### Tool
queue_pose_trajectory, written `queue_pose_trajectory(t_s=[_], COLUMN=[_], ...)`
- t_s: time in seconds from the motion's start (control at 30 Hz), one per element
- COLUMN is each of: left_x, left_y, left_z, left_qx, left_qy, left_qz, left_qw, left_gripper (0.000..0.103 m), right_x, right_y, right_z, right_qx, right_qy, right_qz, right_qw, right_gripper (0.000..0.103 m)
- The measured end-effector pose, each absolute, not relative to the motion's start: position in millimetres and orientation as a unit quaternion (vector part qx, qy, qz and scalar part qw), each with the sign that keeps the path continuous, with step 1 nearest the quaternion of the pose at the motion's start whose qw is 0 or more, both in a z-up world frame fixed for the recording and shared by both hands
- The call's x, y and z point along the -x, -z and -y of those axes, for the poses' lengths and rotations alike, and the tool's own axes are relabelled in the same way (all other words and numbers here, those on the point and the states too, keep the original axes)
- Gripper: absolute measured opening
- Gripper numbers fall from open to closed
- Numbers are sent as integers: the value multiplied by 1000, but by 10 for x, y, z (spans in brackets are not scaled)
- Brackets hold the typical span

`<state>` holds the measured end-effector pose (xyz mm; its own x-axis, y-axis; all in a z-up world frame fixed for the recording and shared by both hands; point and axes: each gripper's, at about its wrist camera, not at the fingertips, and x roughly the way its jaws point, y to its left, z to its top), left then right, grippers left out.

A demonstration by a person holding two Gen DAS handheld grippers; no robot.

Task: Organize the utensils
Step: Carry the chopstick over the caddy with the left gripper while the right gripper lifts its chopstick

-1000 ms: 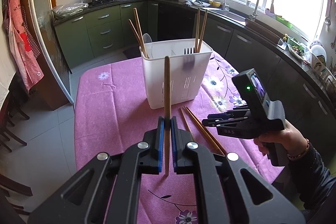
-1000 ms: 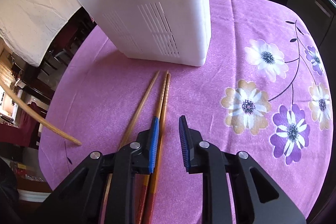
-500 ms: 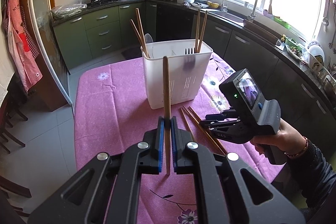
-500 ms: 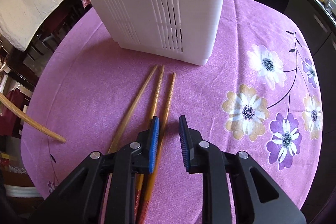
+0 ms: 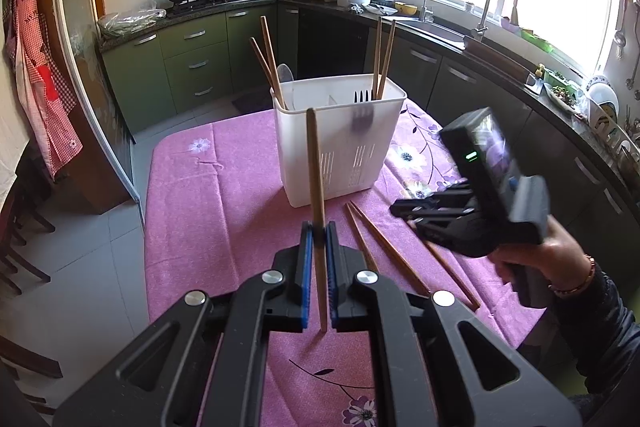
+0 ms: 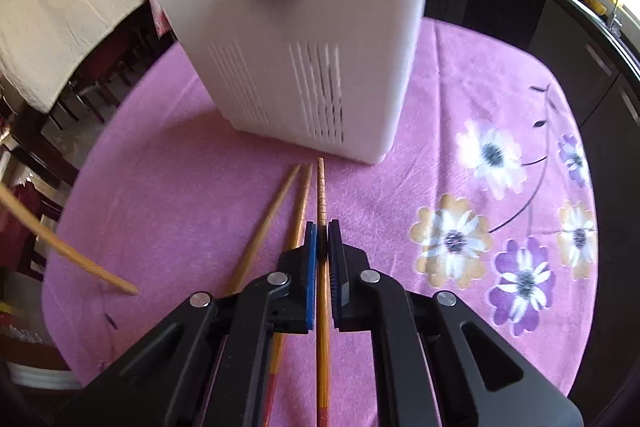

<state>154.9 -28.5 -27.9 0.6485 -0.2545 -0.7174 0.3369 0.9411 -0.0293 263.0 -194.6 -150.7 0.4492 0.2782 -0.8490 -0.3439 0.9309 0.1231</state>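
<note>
My left gripper (image 5: 317, 227) is shut on a wooden chopstick (image 5: 314, 163) and holds it upright above the table, in front of the white utensil caddy (image 5: 340, 143). The caddy holds chopsticks at both ends and a fork. My right gripper (image 6: 322, 227) is shut on one chopstick (image 6: 321, 187) that lies on the pink cloth, pointing at the caddy (image 6: 304, 47). Two more chopsticks (image 6: 280, 203) lie just left of it. The right gripper also shows in the left wrist view (image 5: 404, 211), low over the chopsticks (image 5: 384, 247).
The table has a pink flowered cloth (image 6: 480, 187) with rounded edges. Green kitchen cabinets (image 5: 192, 63), a counter with a sink tap (image 5: 492, 3) and a window stand behind. The left-held chopstick's lower end shows in the right wrist view (image 6: 72, 259).
My right gripper has slid right over the rightmost chopstick and shut on it. The left gripper still holds its chopstick upright, almost unmoved.
</note>
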Motion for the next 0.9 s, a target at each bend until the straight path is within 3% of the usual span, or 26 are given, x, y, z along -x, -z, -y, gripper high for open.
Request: queue_pose_trajectory(t_s=[0.4, 0.9], left_x=[-1532, -1553], left_y=[291, 35], left_z=[298, 337], left_qx=[-57, -56], left_qy=[163, 170], left_qz=[-386, -378], left_qw=[906, 908], left_gripper=[7, 6], right_x=[-1759, -1347], right_y=[389, 364], right_z=[2572, 2778], right_qx=[8, -6], right_qy=[-202, -206], right_qz=[-351, -326], right_qw=[914, 923], right_gripper=[6, 6])
